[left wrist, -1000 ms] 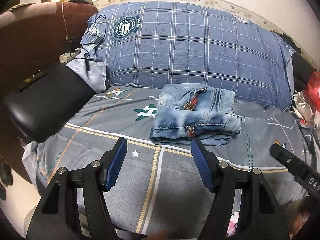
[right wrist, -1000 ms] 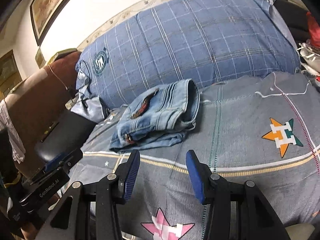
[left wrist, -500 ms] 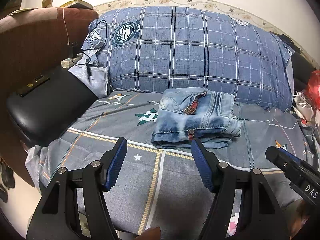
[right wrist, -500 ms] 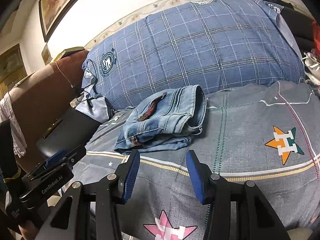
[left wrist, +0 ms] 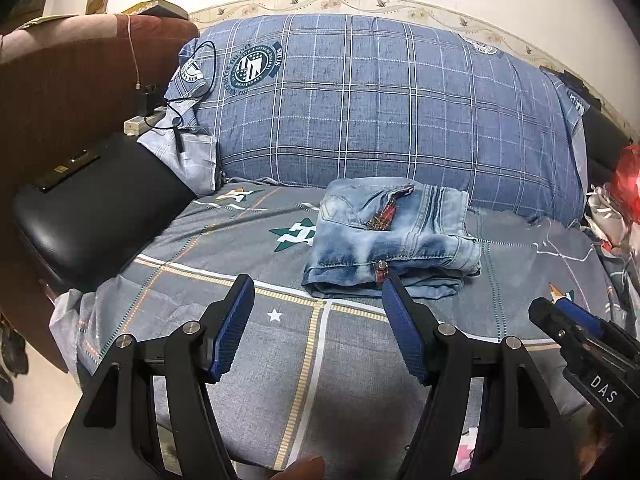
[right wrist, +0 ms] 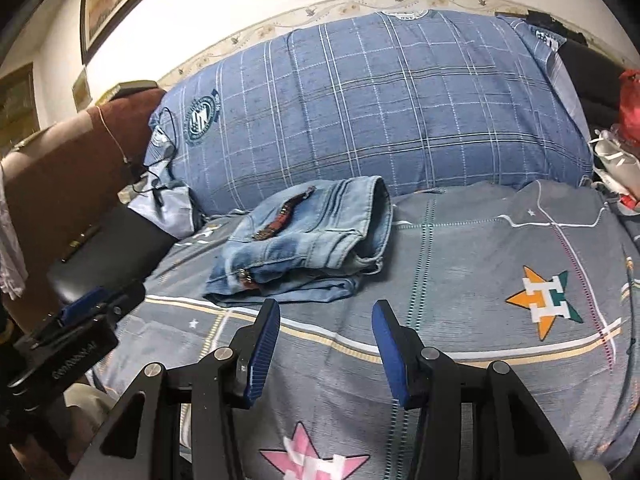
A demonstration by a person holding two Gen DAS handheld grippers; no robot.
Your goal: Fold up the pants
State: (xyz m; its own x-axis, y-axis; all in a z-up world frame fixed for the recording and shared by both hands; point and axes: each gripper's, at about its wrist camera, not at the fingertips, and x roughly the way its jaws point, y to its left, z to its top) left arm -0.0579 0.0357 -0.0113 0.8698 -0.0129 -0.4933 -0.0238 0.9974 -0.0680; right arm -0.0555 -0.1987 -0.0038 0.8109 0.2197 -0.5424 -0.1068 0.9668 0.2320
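Already folded, the jeans (left wrist: 390,236) lie on the bed (left wrist: 248,360) against the blue plaid pillow (left wrist: 380,112); left tool (left wrist: 316,320) and right tool (right wrist: 324,344) hover before them, both released and empty

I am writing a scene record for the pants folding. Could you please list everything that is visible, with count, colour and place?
jeans: one pair, light blue, folded, on the bed in front of the pillow
pillow: one, blue plaid, at the wall
bedsheet: one, grey with star prints, covers the bed
black seat: one, black, left of the bed
cable: one, black, on the pillow's left end
red bag: one, red, far right
left tool: one, black with blue pads, open, empty
right tool: one, same colours, open, empty
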